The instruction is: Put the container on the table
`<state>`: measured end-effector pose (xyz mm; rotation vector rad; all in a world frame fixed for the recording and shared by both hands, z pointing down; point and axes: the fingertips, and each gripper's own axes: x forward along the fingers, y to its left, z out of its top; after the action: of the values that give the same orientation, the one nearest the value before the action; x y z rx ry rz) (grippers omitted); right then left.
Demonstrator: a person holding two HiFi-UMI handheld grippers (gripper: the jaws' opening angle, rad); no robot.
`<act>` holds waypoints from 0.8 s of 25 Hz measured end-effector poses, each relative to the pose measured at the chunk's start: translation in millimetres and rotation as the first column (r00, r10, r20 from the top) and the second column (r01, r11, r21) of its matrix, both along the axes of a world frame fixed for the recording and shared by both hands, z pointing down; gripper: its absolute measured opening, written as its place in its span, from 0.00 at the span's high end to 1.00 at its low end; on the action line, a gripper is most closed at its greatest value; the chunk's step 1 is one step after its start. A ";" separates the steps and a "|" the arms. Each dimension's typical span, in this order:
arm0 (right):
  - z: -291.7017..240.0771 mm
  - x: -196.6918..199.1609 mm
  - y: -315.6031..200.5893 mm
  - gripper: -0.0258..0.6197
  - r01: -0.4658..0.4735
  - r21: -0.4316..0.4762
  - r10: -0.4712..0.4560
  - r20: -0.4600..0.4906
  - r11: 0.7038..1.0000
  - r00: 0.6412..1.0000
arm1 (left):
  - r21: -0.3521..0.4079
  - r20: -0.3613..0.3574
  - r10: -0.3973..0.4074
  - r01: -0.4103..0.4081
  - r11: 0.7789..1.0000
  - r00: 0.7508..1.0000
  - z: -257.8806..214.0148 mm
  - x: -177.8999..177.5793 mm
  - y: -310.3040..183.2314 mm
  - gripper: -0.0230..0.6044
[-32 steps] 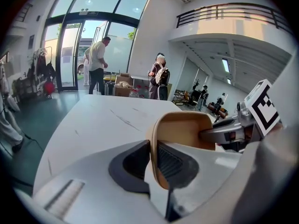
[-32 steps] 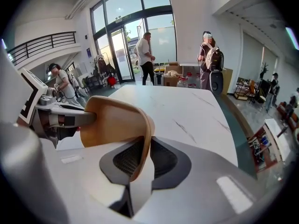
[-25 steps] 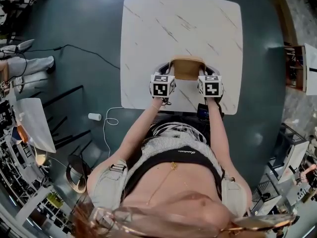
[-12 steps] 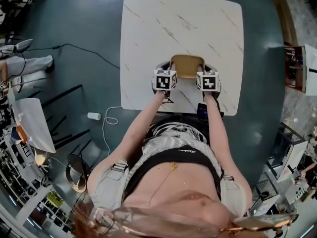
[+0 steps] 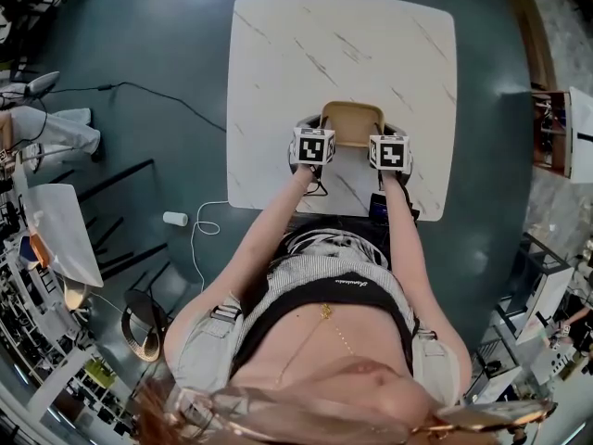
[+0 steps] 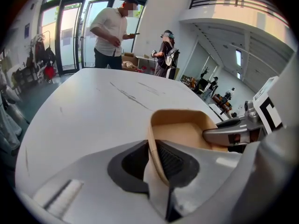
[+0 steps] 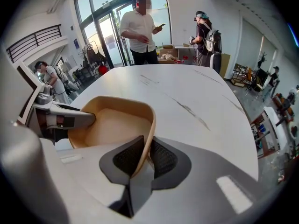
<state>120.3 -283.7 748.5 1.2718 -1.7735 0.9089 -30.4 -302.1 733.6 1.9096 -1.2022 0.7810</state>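
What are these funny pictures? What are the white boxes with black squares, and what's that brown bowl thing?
There's no robot: a person holds a grabbing tool in each hand. The picture from above comes from a camera on the person's head, looking down at a white table. The boxes with squares are part of the tools. The other two pictures come from small cameras riding on each tool, looking along its two jaws. The left gripper pinches one wall of a tan container, and the right gripper pinches the opposite wall. So both hold the empty container together, over the table's near part. I can't tell whether it touches the tabletop. I see nothing else on the table.
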 end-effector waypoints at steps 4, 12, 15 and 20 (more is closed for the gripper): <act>1.5 -2.4 0.4 0.85 0.007 0.012 -0.007 0.003 1.000 1.000 | -0.013 -0.012 -0.007 0.007 1.000 1.000 -0.5 -1.7 1.0 0.89; 2.3 -1.6 0.4 0.84 -0.012 0.026 0.012 0.003 1.000 1.000 | 0.006 -0.030 -0.022 0.023 1.000 0.999 0.6 -1.3 -0.1 0.89; 0.0 -0.7 1.1 0.84 -0.014 0.029 0.014 0.001 0.999 1.000 | 0.025 -0.021 -0.021 0.022 0.999 1.000 0.1 -0.4 1.1 0.89; -0.1 -1.4 1.4 0.85 -0.014 0.034 0.013 0.008 0.999 1.000 | 0.027 -0.031 -0.028 0.029 0.999 0.999 -0.4 -0.5 1.7 0.89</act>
<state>118.9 -282.3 748.4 1.3048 -1.7955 0.8964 -30.9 -300.4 733.2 1.9152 -1.2245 0.7210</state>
